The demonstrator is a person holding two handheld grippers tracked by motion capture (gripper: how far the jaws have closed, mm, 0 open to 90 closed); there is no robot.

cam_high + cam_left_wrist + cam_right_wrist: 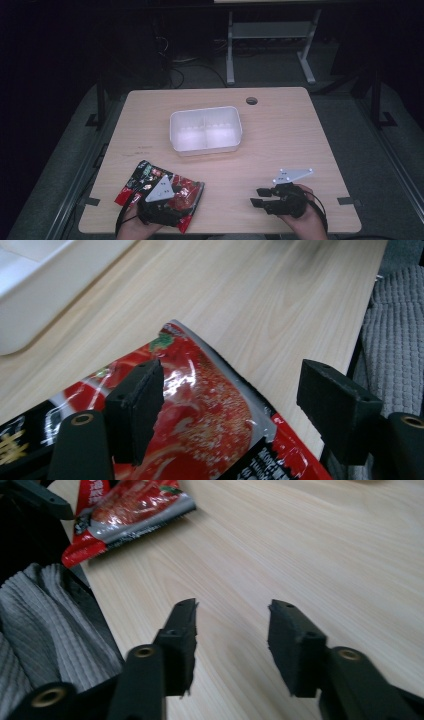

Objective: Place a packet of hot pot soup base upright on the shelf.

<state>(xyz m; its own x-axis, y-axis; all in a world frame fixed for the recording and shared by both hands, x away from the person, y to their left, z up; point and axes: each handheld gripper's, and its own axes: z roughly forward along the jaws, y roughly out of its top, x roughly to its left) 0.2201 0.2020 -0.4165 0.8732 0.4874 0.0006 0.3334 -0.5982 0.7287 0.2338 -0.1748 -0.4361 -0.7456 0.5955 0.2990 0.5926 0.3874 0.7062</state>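
Packet (160, 192) under left gripper (230, 405), jaws spread | right gripper (232, 630) spread, well apart

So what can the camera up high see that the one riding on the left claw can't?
The high view alone takes in the right claw, open over bare wood, the round hole near the table's far edge, and the white tray's two compartments. The left claw view alone shows the packet's glossy print close up and its silver edge, lying between its own open claw. Both show the red packet, the wooden table and part of the tray.
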